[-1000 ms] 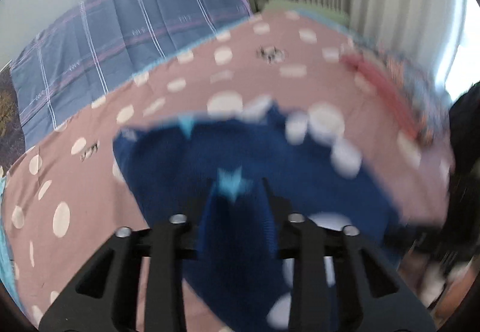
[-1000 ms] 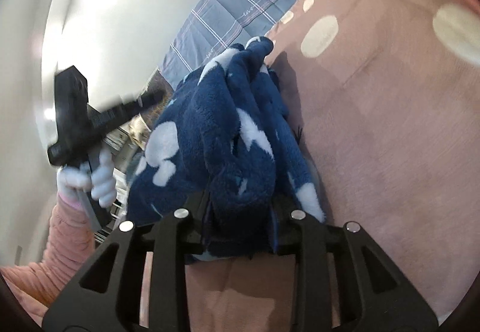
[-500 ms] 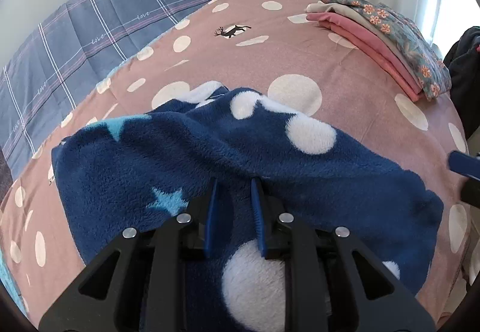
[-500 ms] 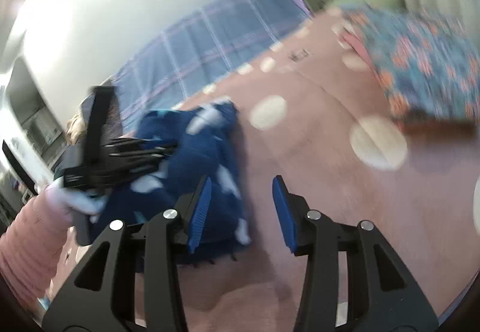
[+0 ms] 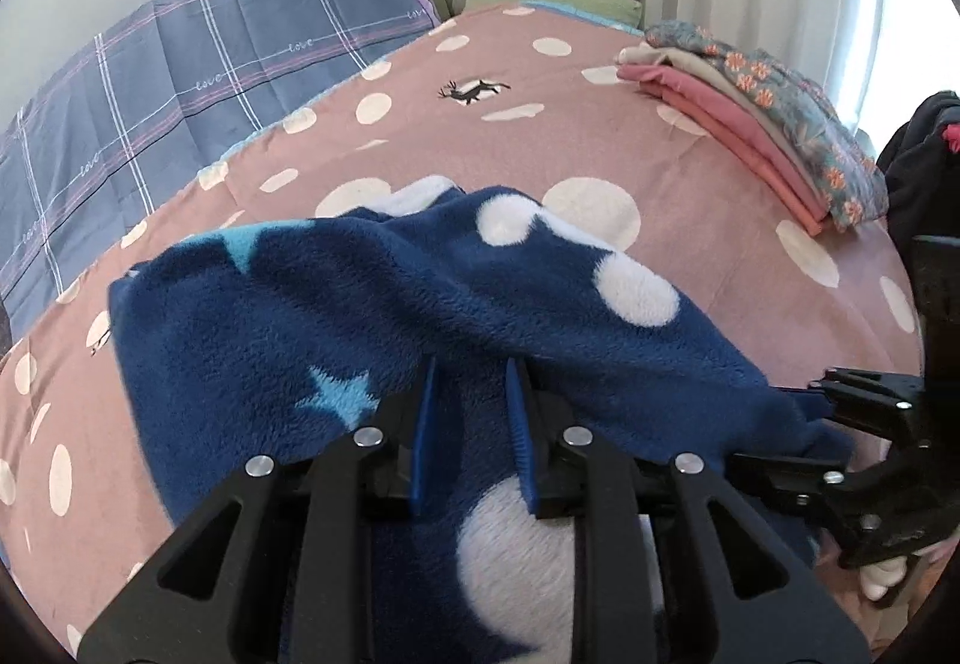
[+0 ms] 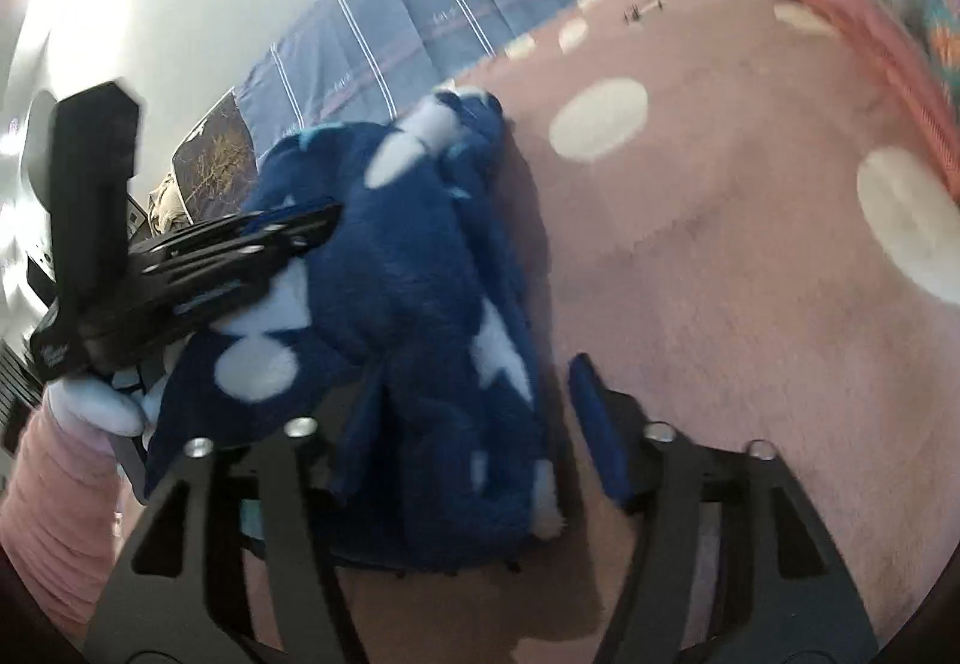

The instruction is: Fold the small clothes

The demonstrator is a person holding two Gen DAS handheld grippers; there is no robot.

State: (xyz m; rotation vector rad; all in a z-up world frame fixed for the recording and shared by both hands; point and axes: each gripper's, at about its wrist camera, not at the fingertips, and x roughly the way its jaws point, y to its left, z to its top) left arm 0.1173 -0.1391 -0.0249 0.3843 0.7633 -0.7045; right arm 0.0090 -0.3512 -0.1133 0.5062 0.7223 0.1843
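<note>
A dark blue fleece garment (image 5: 372, 316), dotted with white spots and pale stars, lies bunched on the near part of a pink polka-dot bedspread (image 5: 600, 124), only partly folded. The left tongs (image 5: 468, 418) point down into the fleece with a ridge of it between their blue pads; the jaws are easing apart, and a narrow gap shows on either side of the cloth, so they no longer seem to pinch it. The right tongs (image 6: 474, 424) stand at the garment's right end, jaws spreading wide; fabric sits between them, against the left pad (image 6: 372, 394) but clear of the right one. A gloved hand (image 6: 96, 406) in a pink sleeve carries the left tool. At the far right of the bed, a neat stack of folded clothes (image 5: 768, 124) suggests earlier pieces are finished. This one, by the look of it, still needs smoothing and at least another fold before joining that pile.
</note>
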